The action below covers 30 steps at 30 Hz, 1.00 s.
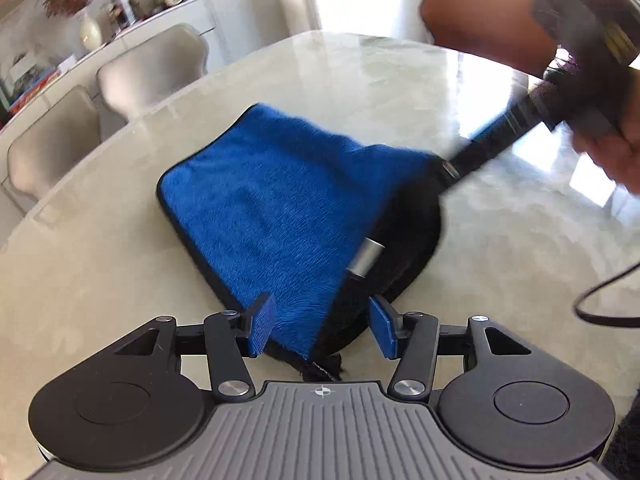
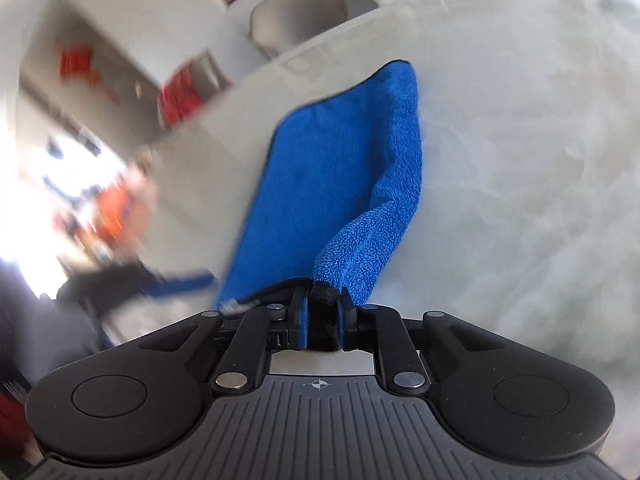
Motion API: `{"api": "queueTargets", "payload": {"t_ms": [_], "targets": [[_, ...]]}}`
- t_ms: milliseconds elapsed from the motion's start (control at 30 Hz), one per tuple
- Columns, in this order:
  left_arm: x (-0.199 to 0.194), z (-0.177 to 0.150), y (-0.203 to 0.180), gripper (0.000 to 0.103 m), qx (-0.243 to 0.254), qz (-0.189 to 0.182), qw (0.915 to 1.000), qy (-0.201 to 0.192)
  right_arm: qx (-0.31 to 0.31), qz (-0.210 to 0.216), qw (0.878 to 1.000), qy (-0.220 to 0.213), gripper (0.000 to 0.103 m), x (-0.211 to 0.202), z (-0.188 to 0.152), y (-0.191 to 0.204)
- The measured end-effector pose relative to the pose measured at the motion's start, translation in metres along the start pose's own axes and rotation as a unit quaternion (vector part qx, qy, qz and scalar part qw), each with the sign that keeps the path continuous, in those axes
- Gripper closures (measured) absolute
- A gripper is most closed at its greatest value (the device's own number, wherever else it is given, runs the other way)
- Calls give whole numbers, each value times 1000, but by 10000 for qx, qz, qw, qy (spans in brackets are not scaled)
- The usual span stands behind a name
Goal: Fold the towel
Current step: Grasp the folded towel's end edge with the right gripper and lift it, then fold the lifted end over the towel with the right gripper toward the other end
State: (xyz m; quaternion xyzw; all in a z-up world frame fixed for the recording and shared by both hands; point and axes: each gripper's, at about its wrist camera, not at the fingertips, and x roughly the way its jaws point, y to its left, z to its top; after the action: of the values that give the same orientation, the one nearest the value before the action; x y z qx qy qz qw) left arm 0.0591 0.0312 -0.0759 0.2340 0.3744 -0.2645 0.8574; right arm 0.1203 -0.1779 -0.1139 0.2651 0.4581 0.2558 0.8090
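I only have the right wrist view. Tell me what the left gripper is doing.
Observer: The left gripper is open, its blue pads either side of the towel's near corner without pressing it.
Operator: Confirm where my right gripper sits from that side.
Observer: The right gripper is pinching the towel's right corner, lifting it off the table.
Operator: Report what is under the lifted part.
Observer: A black underside shows beneath the raised blue layer.
Operator: Report the left edge.
Observer: It lies flat on the table, black trim visible along it.
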Motion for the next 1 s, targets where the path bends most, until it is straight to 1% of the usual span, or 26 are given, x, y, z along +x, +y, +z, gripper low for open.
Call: {"api": "queueTargets", "payload": {"t_ms": [100, 167, 200, 267, 333, 367, 400, 433, 467, 500, 533, 567, 600, 633, 700, 733, 800, 867, 900, 967, 1000], "targets": [[-1, 2, -11, 49, 377, -38, 9992, -88, 458, 332, 9984, -87, 89, -4, 13, -1], [2, 3, -16, 49, 556, -16, 9984, -70, 594, 426, 9973, -57, 89, -3, 20, -1], [3, 3, -18, 49, 628, 19, 9980, -59, 581, 405, 9975, -32, 89, -3, 22, 0], [7, 4, -23, 49, 757, 124, 9970, -37, 394, 236, 9989, 38, 88, -2, 25, 5], [11, 5, -24, 49, 776, 174, 9968, -20, 150, 48, 9998, 131, 87, -2, 25, 10], [12, 5, -23, 49, 761, 207, 9969, 29, -87, -141, 9996, 219, 86, -1, 24, 15], [14, 4, -22, 49, 755, 260, 9968, 93, -439, -426, 9975, 341, 85, 0, 21, 21], [15, 3, -21, 49, 748, 313, 9966, 158, -863, -775, 9921, 479, 83, 1, 16, 27], [16, 2, -20, 49, 742, 366, 9963, 222, -1284, -1121, 9834, 615, 82, 2, 11, 32], [17, 1, -19, 49, 748, 396, 9961, 263, -1673, -1393, 9732, 746, 77, 3, 5, 37], [15, -2, -18, 49, 753, 410, 9959, 291, -2024, -1577, 9626, 873, 74, 2, -3, 41], [13, -4, -15, 49, 734, 404, 9960, 313, -2354, -1716, 9514, 1001, 74, 0, -11, 44], [11, -6, -13, 49, 704, 396, 9962, 326, -2572, -1764, 9439, 1090, 73, -3, -17, 47], [10, -7, -10, 49, 647, 389, 9966, 334, -2714, -1746, 9394, 1154, 72, -6, -22, 49], [7, -11, -5, 49, 496, 366, 9975, 348, -3100, -1691, 9266, 1296, 69, -12, -30, 57], [6, -12, -2, 49, 407, 351, 9979, 350, -3335, -1722, 9182, 1265, 69, -13, -33, 61], [5, -13, 3, 49, 246, 324, 9986, 346, -3970, -1759, 8937, 1133, 68, -15, -41, 76], [4, -14, 4, 49, 175, 318, 9987, 347, -4549, -1557, 8708, 1023, 65, -17, -50, 88], [4, -14, 5, 49, 142, 315, 9988, 349, -4745, -1459, 8622, 1010, 65, -15, -53, 93], [2, -15, 4, 49, 152, 293, 9987, 379, -4909, -1276, 8548, 1098, 65, -7, -58, 99], [1, -17, 3, 49, 167, 300, 9986, 390, -4932, -1214, 8536, 1152, 65, -1, -59, 101]]}}
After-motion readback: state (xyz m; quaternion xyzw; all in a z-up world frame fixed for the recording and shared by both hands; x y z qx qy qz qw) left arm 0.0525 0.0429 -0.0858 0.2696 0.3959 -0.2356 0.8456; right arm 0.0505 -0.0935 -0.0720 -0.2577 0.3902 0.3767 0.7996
